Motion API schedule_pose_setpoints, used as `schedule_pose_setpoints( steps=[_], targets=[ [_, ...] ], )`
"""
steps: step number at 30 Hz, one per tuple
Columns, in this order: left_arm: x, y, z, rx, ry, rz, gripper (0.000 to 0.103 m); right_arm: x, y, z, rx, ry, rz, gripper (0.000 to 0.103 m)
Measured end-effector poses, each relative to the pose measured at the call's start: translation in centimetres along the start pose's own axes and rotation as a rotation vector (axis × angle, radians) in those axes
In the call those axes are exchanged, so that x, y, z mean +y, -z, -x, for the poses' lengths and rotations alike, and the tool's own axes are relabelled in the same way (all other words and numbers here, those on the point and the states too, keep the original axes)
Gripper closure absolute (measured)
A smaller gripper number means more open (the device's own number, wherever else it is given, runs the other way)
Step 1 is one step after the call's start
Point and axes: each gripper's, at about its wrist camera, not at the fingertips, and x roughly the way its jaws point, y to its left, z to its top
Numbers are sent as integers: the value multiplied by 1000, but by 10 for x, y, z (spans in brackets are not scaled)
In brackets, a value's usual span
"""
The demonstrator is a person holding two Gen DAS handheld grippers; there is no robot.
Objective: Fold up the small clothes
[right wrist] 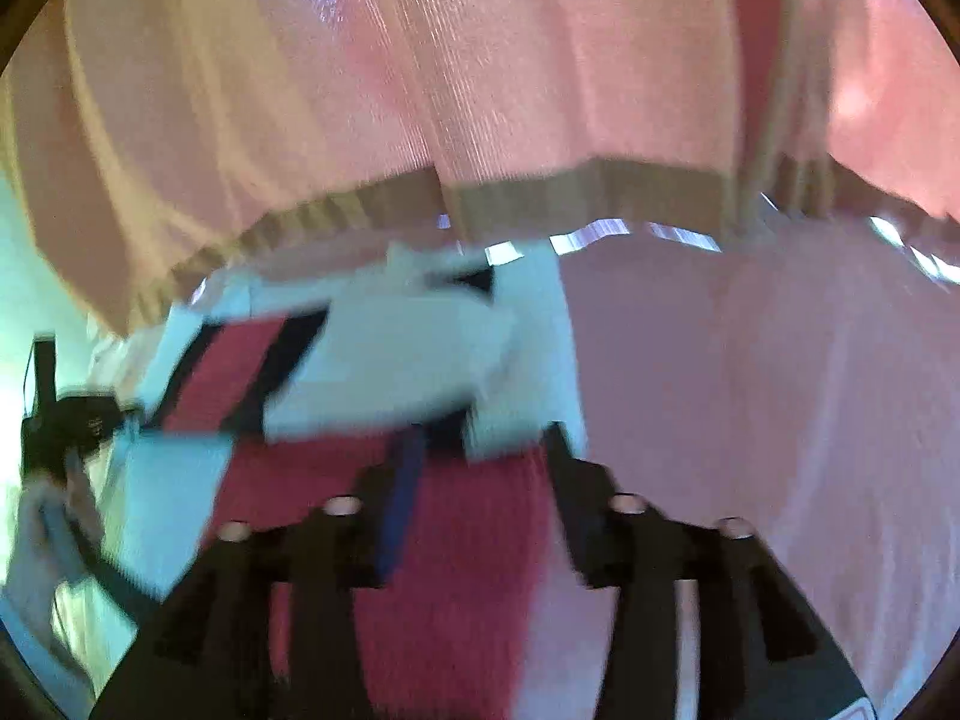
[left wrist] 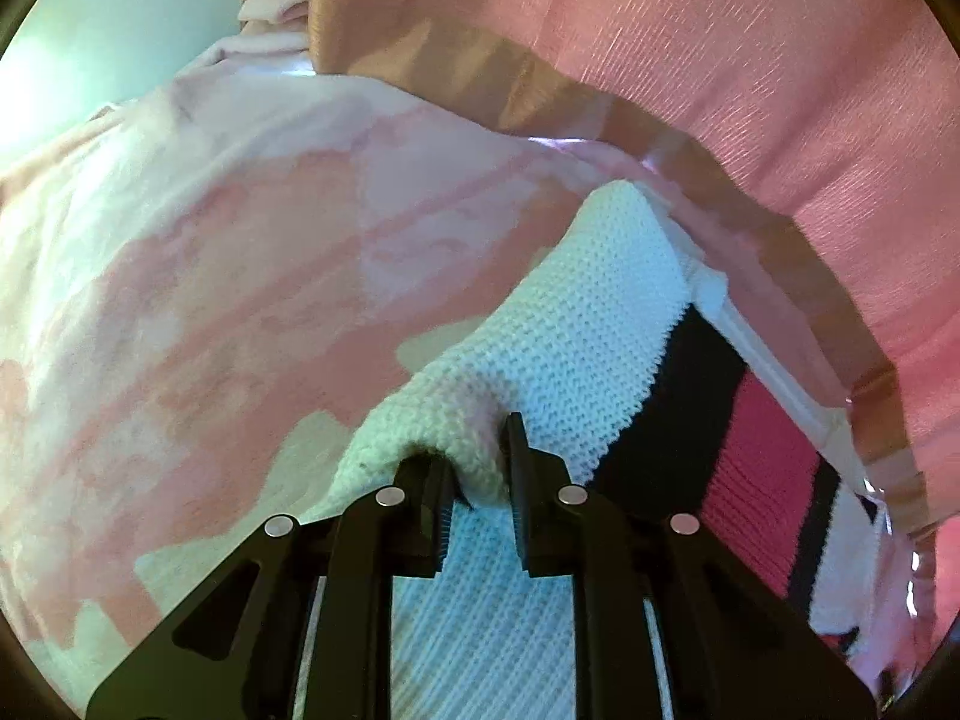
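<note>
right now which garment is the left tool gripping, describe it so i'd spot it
On the pink and white blanket below the pink curtain lies a knit sweater. The left tool pinches its white edge. Only it has a chunky white knit with black and red stripes.

The left wrist view looks forward along its tool (left wrist: 478, 468), very close over the knit garment (left wrist: 600, 324), which runs toward 2 o'clock across a pink blanket (left wrist: 210, 240). The right wrist view, blurred, faces the same garment (right wrist: 384, 354) from just behind its tool (right wrist: 480, 456). Both share the garment and the pink curtain (left wrist: 750, 60) at 12 o'clock.
</note>
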Motion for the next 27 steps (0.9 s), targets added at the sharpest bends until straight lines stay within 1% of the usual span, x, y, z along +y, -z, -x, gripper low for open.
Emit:
schedule_pose_setpoints(
  steps=[3,4,6,8,9,10,13,16,17,18,19,22,25,26,27],
  targets=[
    [-4,9,14,3,-2,-84,84,-8,50,17,77,32,0,57],
    [-4,14,20,-5,-9,-103,81,-9,64,19,93,28,-16,57],
    [-4,25,37,-24,-39,-141,80,-9,91,28,128,-17,-57,57],
    [1,33,52,-37,-30,-153,78,-3,110,36,146,-37,-53,57],
    [6,38,62,-42,-24,-146,73,2,120,40,152,-37,-37,57],
    [10,42,68,-43,-21,-144,68,5,127,45,155,-44,-21,57],
    [32,65,86,-32,-15,-151,63,9,144,57,173,-66,-31,57],
    [60,98,101,11,4,-136,60,10,163,67,205,-78,-55,57],
    [68,108,105,17,2,-138,59,9,169,73,199,-91,-61,57],
    [78,121,111,21,-8,-139,57,11,174,77,197,-93,-60,57],
    [86,130,115,26,-16,-134,53,12,178,80,202,-101,-58,57],
    [112,157,127,40,-17,-89,48,18,192,91,206,-125,-48,56],
    [130,178,132,74,26,-27,45,26,204,99,209,-160,-26,56],
    [132,183,136,58,40,-24,43,29,207,101,206,-165,-23,56],
    [132,188,138,54,45,-31,38,31,209,102,200,-164,-16,56]
  ],
)
